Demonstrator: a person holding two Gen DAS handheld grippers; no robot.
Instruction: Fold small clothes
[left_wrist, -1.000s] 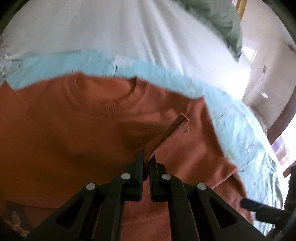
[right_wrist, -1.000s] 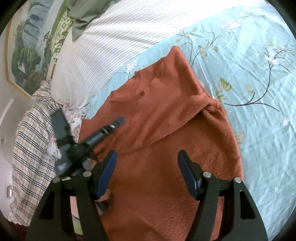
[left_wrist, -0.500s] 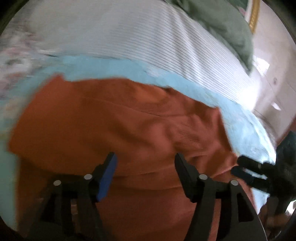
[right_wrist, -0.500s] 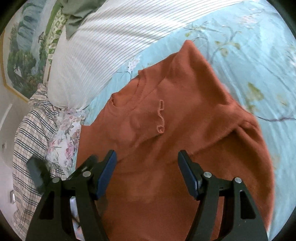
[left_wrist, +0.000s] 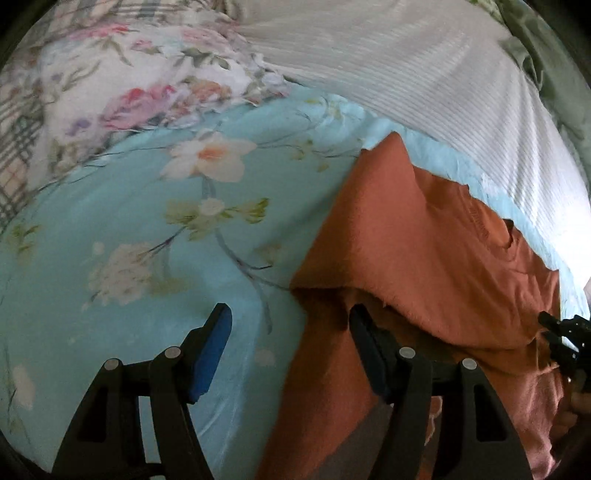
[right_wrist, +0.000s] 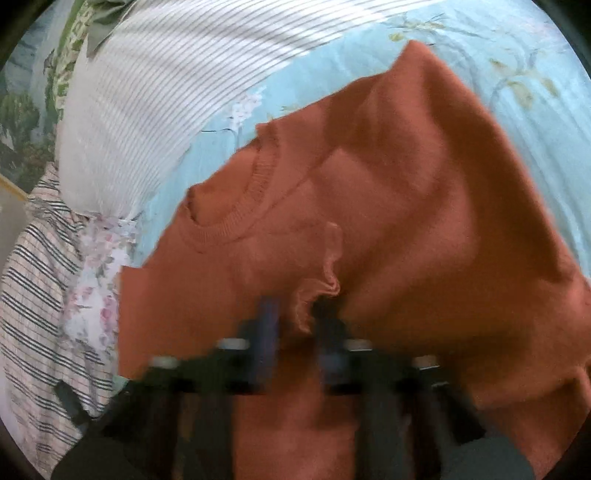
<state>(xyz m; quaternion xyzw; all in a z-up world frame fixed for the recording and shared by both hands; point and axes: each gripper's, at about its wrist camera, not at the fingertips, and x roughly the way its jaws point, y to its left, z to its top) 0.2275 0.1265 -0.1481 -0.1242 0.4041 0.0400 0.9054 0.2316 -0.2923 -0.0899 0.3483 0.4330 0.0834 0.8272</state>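
The orange sweater (right_wrist: 388, 206) lies on the bed, on the light blue flowered sheet (left_wrist: 147, 229), with its ribbed neckline toward the white striped pillow (right_wrist: 155, 92). One sleeve is already folded in over the body and its frilled cuff (right_wrist: 325, 280) sits near the middle of the chest. I judge the fold as only begun: the other side and the lower half are not yet brought in.

Your right gripper (right_wrist: 295, 317) is blurred, but its jaws stand nearly together with the cuff fabric between them; it seems you pinch the cuff, though I cannot be fully sure. Your left gripper (left_wrist: 290, 347) has its jaws wide apart and holds nothing; one jaw is over the sheet, the other over the sweater's side edge.

That side edge runs straight and free, and the sheet beside it offers open room. Toward the neckline, the striped pillow and a flowered cloth (left_wrist: 122, 85) are close.
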